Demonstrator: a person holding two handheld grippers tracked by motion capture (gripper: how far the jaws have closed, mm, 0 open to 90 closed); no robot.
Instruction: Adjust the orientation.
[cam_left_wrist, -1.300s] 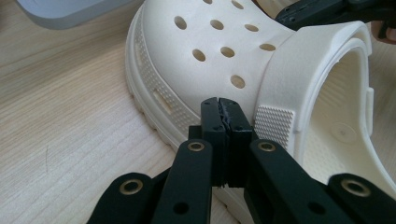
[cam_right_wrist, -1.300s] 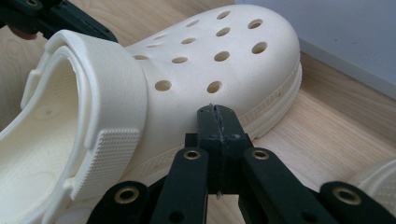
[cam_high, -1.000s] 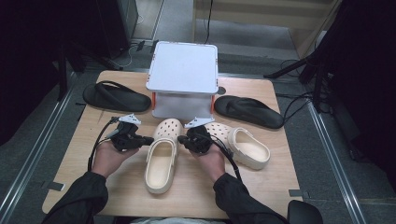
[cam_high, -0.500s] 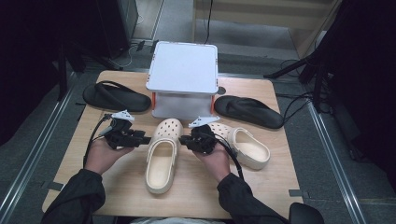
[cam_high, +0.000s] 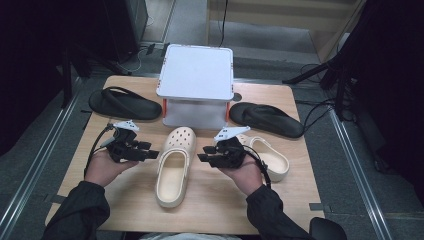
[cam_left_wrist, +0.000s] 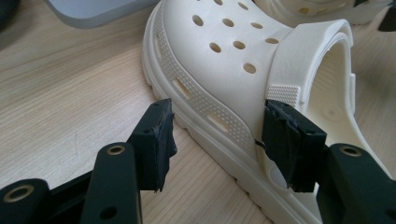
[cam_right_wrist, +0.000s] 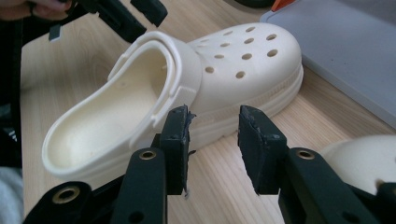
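A cream clog (cam_high: 172, 165) lies on the wooden table (cam_high: 100, 195), toe toward the white box. My left gripper (cam_high: 150, 151) is at its left side. Its jaws have just been opening and now stand wide, with the clog's side wall (cam_left_wrist: 210, 107) between the pads (cam_left_wrist: 156, 135), which don't press on it. My right gripper (cam_high: 202, 156) is at the clog's right side. Its jaws have also just been opening. They are apart around bare wood (cam_right_wrist: 215, 140), and the clog (cam_right_wrist: 187, 88) lies just beyond the fingertips (cam_right_wrist: 177, 135).
A second cream clog (cam_high: 267, 157) lies right of my right hand. One black flip-flop (cam_high: 125, 103) is at the back left and another (cam_high: 265, 119) at the back right. A white lidded box (cam_high: 197, 82) stands at the back middle.
The jaws of both grippers have spread apart beside the middle clog. The right hand has lifted and drawn back a little. The clog has stayed in place.
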